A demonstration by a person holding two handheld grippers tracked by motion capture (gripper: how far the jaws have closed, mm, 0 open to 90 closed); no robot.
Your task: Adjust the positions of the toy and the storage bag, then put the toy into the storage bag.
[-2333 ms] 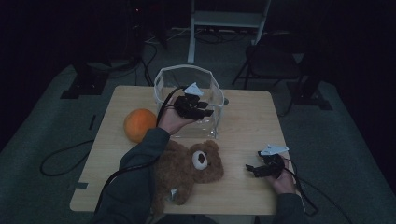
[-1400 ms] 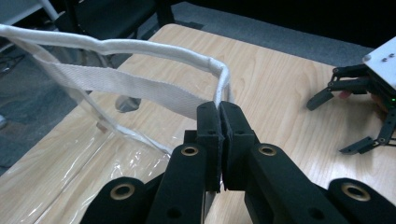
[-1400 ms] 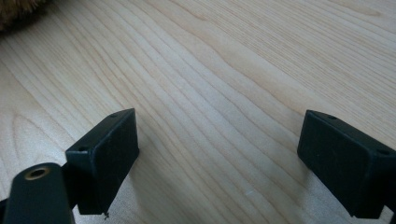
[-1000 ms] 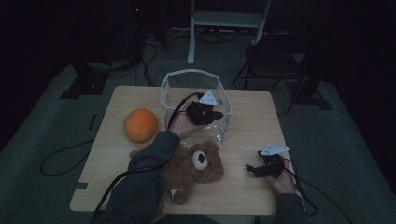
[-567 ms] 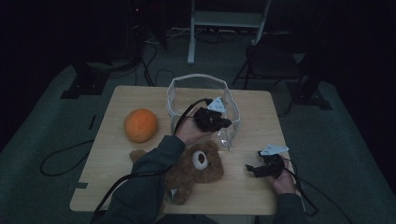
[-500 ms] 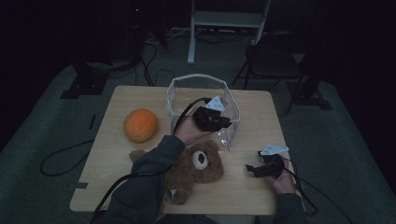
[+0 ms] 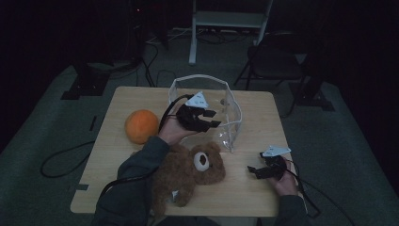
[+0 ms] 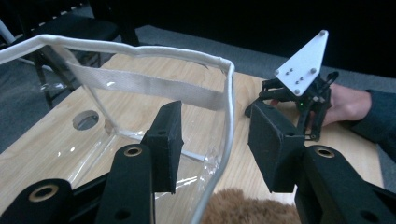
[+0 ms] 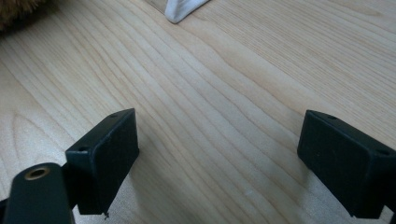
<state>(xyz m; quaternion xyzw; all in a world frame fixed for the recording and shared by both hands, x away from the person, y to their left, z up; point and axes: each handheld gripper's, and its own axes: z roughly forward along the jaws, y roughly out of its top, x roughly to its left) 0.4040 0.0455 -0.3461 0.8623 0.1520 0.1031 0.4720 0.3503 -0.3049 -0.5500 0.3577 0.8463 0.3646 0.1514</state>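
A clear plastic bag (image 7: 230,109) with a white rim stands open at the middle of the wooden table (image 7: 117,103). My left gripper (image 7: 214,119) reaches into it from the near side. In the left gripper view my left gripper (image 8: 217,121) is open, and the bag's white-edged wall (image 8: 228,107) passes between the jaws, one jaw inside and one outside. My right gripper (image 7: 253,170) rests low at the table's near right, open over bare wood (image 9: 224,70), with nothing between its jaws (image 9: 219,135). It also appears as the right gripper (image 8: 299,95) beyond the bag.
An orange ball (image 7: 141,126) lies left of the bag. A brown teddy bear (image 7: 188,172) lies on its back at the near middle, between my arms; its fur (image 8: 252,210) is just under the left jaws. A white bag corner (image 9: 180,9) is ahead of the right gripper.
My left gripper has moved to the right and a little nearer, and the bag has shifted right with it and changed shape. The right gripper has stayed still.
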